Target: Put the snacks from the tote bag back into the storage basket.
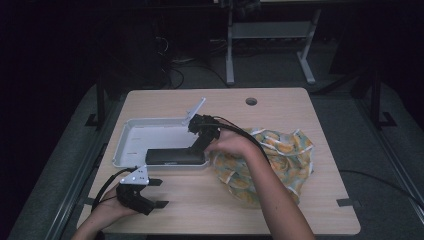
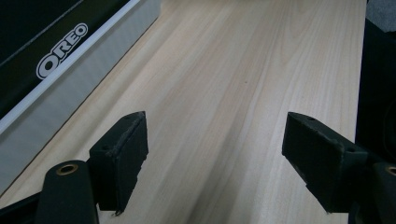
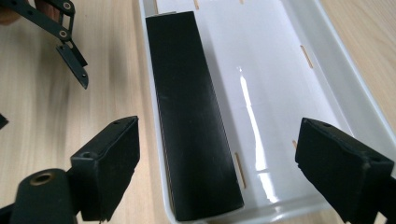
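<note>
R tool [image 3: 217, 163] wide open above black box [image 3: 189, 107], empty.

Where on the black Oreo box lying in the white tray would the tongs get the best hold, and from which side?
Probably across its narrow width at the near end, coming from above. The black Oreo box is long and slim and lies flat along one wall of the white tray, so that wall side is tight. The right tongs hang open over this end, wider than the box.
</note>
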Demonstrator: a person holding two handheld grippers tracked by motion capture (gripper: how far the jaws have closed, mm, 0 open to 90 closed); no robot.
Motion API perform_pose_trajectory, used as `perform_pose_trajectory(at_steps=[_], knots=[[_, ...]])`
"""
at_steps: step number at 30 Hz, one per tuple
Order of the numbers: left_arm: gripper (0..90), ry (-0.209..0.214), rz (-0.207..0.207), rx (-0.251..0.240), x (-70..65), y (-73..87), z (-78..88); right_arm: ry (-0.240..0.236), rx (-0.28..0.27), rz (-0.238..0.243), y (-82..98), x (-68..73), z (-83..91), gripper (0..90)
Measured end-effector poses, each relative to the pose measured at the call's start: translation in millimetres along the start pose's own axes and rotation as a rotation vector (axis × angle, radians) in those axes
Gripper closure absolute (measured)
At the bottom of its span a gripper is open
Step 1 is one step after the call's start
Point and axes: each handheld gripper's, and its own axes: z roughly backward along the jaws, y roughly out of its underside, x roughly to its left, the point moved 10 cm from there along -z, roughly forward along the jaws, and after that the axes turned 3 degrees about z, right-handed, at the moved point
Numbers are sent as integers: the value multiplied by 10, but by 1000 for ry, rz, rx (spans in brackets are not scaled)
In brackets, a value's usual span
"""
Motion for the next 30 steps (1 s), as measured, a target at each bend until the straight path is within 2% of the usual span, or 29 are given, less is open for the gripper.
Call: perform_pose_trajectory(at_steps=[6,14,16,19,21,22,23,24,25,30], knots=[[221,6,-8,5,-10,5,-23,12,-14,-32,124,-4,130,131],[221,1,0,1,1,9,-18,33,-65,-60,266,6,382,131],[222,3,10,-3,-5,7,-24,46,-75,-66,312,18,459,131],[222,4,3,6,-7,16,-30,64,-81,-80,394,30,563,132],[221,4,2,5,-6,14,-35,70,-81,-112,447,55,626,128],[221,3,2,4,-5,14,-37,82,-71,-99,489,38,649,128],[221,3,1,6,-5,14,-35,97,-57,-120,536,57,689,129],[222,3,2,4,-4,12,-35,109,-65,-113,562,48,718,130],[221,1,3,6,-3,13,-33,106,-68,-134,594,64,751,134],[222,-2,4,6,4,16,-25,137,-80,-161,764,67,886,129]])
